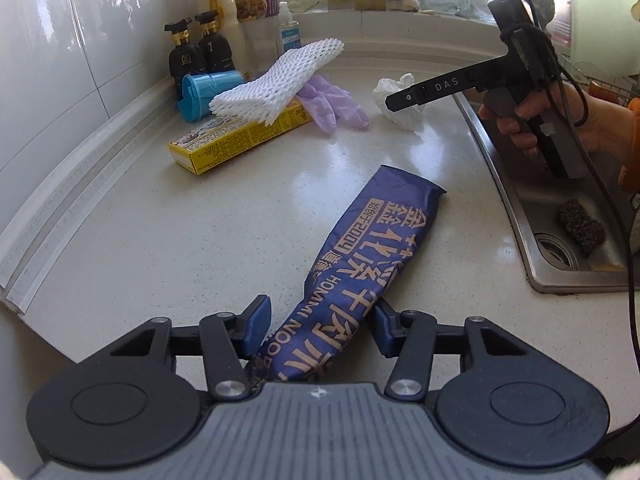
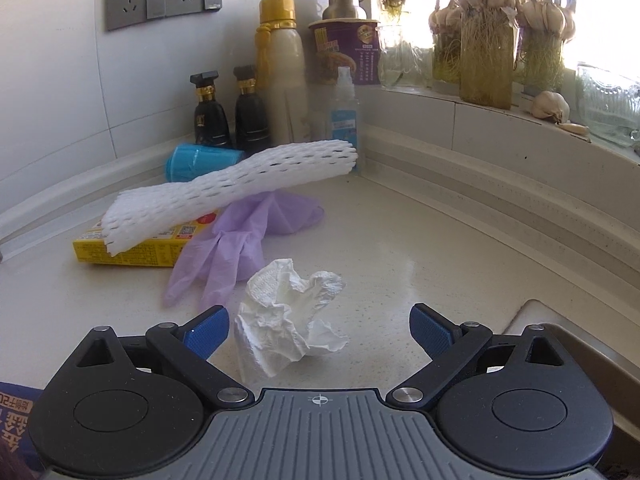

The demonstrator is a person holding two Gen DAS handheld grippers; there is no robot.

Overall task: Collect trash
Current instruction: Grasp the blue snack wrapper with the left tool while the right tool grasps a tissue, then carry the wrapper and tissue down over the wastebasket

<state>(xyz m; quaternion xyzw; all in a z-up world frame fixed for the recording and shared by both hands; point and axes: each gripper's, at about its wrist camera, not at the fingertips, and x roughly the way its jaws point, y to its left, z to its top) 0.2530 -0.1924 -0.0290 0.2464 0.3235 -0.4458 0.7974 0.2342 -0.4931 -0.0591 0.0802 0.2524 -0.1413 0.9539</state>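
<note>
A blue noodle wrapper [image 1: 372, 240] lies on the pale counter [image 1: 200, 232], its near end between the fingers of my left gripper [image 1: 320, 320]. Both blue pads touch its sides, so the gripper is shut on it. A crumpled white tissue [image 2: 288, 320] sits on the counter between and just ahead of the fingers of my right gripper [image 2: 320, 332], which is wide open and not touching it. In the left wrist view the right gripper [image 1: 394, 102], held in a hand [image 1: 520, 120], hangs just over the tissue [image 1: 394, 86].
Purple gloves [image 2: 228, 252], a white foam net [image 2: 224, 192] on a yellow box [image 2: 132, 252], a blue bag roll [image 2: 192, 160] and bottles [image 2: 248, 108] fill the back corner. A steel sink [image 1: 560, 248] with a scouring pad [image 1: 580, 228] lies right. Garlic jars [image 2: 484, 60] line the sill.
</note>
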